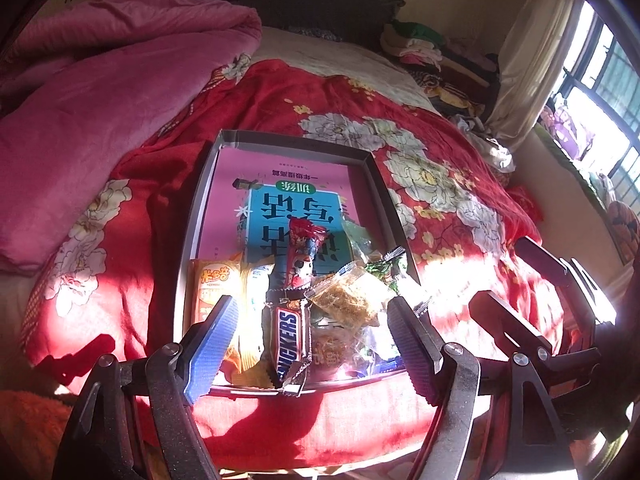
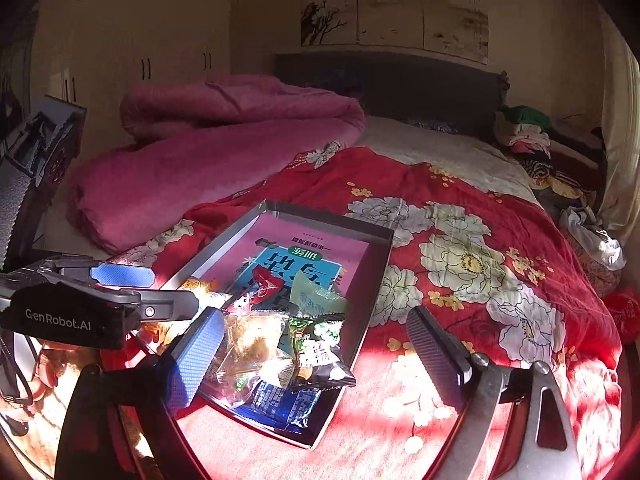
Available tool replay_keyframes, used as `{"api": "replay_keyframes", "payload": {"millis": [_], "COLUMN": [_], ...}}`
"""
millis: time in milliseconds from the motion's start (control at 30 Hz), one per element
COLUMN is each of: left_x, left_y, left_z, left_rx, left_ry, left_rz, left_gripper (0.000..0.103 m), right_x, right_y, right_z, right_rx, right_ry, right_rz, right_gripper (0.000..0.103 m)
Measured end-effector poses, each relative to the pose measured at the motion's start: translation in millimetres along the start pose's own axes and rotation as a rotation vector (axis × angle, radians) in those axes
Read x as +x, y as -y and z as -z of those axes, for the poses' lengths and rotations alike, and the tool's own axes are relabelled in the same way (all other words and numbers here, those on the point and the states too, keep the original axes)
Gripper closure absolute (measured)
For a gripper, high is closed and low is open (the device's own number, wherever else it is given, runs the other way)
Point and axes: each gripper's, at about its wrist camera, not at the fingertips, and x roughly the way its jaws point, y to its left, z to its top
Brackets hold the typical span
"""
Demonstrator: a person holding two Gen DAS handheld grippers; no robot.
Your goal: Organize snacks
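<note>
A shallow grey box (image 1: 202, 200) (image 2: 384, 252) lies on the red floral bedspread with a pink and blue book inside. Snacks are piled at its near end: a Snickers bar (image 1: 289, 340), an orange packet (image 1: 214, 288), a red cartoon candy (image 1: 302, 258), a clear bag of yellow snack (image 1: 350, 296) (image 2: 252, 340), a green and black packet (image 2: 320, 344) and a blue packet (image 2: 286, 402). My left gripper (image 1: 310, 344) is open and empty, just above the near snacks. My right gripper (image 2: 320, 360) is open and empty, over the box's near right corner. The left gripper also shows in the right wrist view (image 2: 160, 292).
The red floral bedspread (image 1: 440, 184) covers the bed. A folded pink blanket (image 1: 100, 112) lies to the left. Piled clothes (image 1: 420, 48) sit at the far right by the headboard. A curtain and window (image 1: 600, 80) are on the right. Wardrobes (image 2: 140, 40) stand at the far left.
</note>
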Motion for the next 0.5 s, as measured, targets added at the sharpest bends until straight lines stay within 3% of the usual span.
{"api": "replay_keyframes", "payload": {"millis": [367, 500], "left_x": [-26, -31], "left_y": [12, 14], "left_z": [39, 54], "left_rx": [-0.008, -0.012], "left_ry": [-0.05, -0.061], "left_rz": [-0.041, -0.059], "left_gripper": [0.025, 0.025], "right_x": [-49, -62], "right_y": [15, 13], "right_z": [11, 21], "right_rx": [0.114, 0.116], "right_ry": [-0.022, -0.039], "right_rz": [-0.076, -0.061], "right_gripper": [0.001, 0.001]}}
